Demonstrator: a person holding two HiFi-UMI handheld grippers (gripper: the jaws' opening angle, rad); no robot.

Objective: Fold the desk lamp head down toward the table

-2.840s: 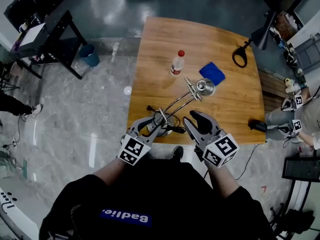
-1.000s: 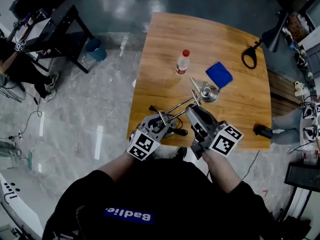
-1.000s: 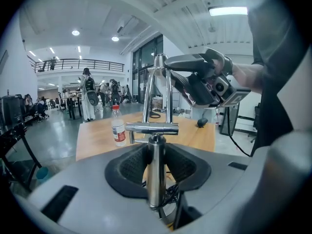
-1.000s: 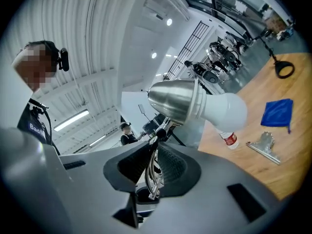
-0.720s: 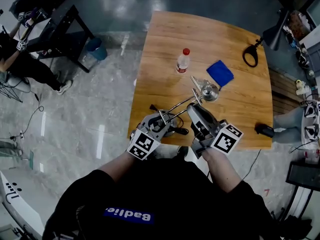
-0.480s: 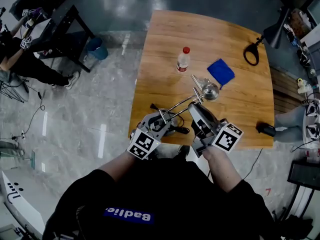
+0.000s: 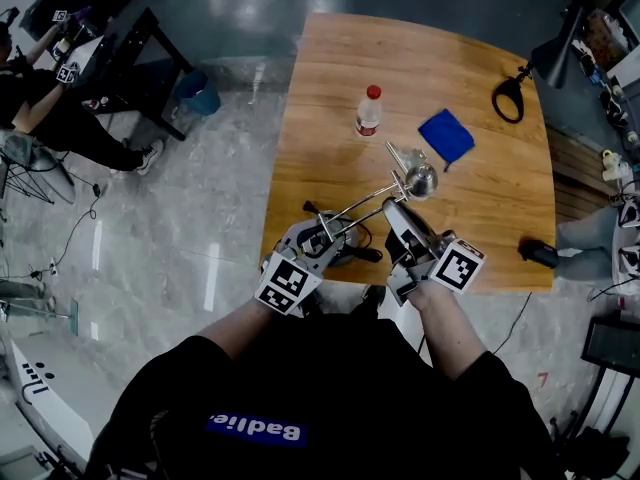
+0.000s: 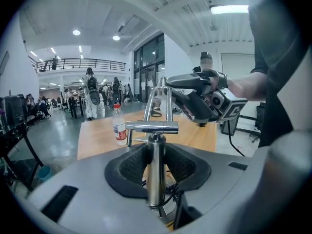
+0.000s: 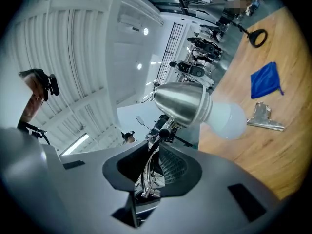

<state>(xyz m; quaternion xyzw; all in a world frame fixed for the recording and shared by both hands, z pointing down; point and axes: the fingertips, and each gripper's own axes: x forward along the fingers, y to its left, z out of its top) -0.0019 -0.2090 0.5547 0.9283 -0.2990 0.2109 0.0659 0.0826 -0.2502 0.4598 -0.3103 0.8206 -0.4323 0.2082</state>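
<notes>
A chrome desk lamp stands near the table's front edge. Its head [image 7: 420, 180] with a white bulb [image 9: 226, 121] hangs low over the wooden table [image 7: 330, 88]. My left gripper [image 7: 325, 230] is shut on the lamp's upright post [image 8: 155, 165], just under its crossbar. My right gripper [image 7: 393, 208] holds the thin upper arm rods [image 9: 148, 172] just behind the head [image 9: 183, 101]. Its jaws are opening, with the rods still between the pads. In the left gripper view the right gripper [image 8: 195, 99] shows above the post.
A plastic bottle [image 7: 369, 113] with a red cap stands mid-table. Past the lamp head lie a blue cloth [image 7: 446, 134] and a metal clip [image 7: 402, 155]. A black looped tool [image 7: 510, 98] sits at the far right edge. Black desks and people stand off to the left.
My right gripper has sunk a little and rolled, with the lamp arm in it, and the lamp head sits lower. My left gripper has stayed on the post.
</notes>
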